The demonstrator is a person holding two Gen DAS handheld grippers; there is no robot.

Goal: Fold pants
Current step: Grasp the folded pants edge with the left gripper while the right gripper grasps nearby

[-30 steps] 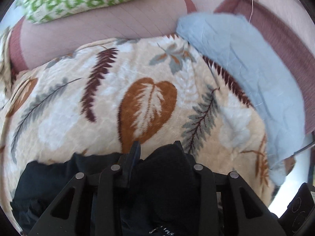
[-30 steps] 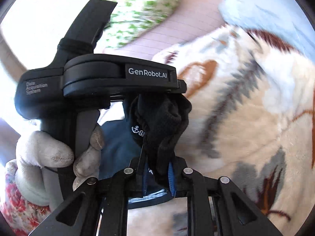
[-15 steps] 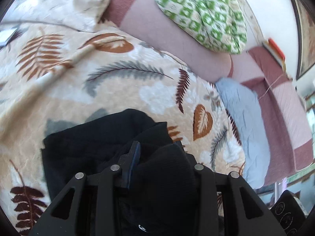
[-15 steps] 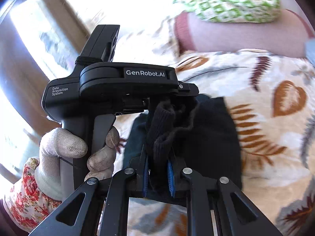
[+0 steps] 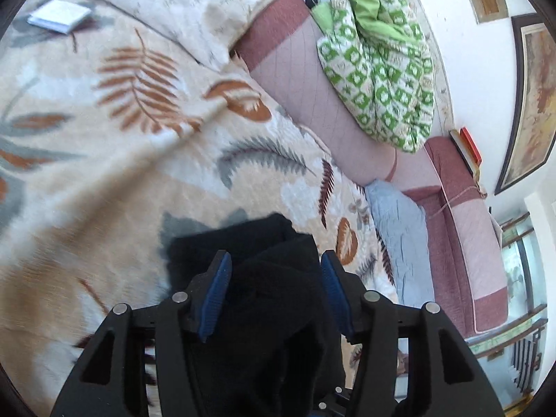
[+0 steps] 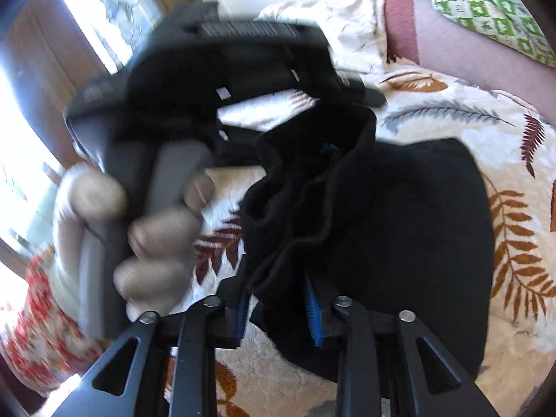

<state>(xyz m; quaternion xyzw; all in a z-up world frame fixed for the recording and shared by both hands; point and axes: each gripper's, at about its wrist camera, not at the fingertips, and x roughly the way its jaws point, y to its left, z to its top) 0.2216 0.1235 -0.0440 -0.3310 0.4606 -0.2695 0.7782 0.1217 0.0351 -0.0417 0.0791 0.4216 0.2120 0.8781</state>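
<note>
Because the black pants [image 6: 410,229] are soft, light knit that slumps and bunches, you want to take them by a thick edge, through all layers. They lie folded on the leaf-print blanket [image 5: 104,160]. Your left gripper [image 5: 274,295] and right gripper [image 6: 278,309] are both opening, jaws apart, with bunched cloth loose between the pads.

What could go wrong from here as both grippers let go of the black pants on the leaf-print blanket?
1. Both sets of jaws are opening with bunched fabric between them; the black pants could snag on the right gripper or left gripper pads and drag the fold open.
2. The cuff end sits bunched rather than flat on the blanket, so the fold may land uneven.
</note>
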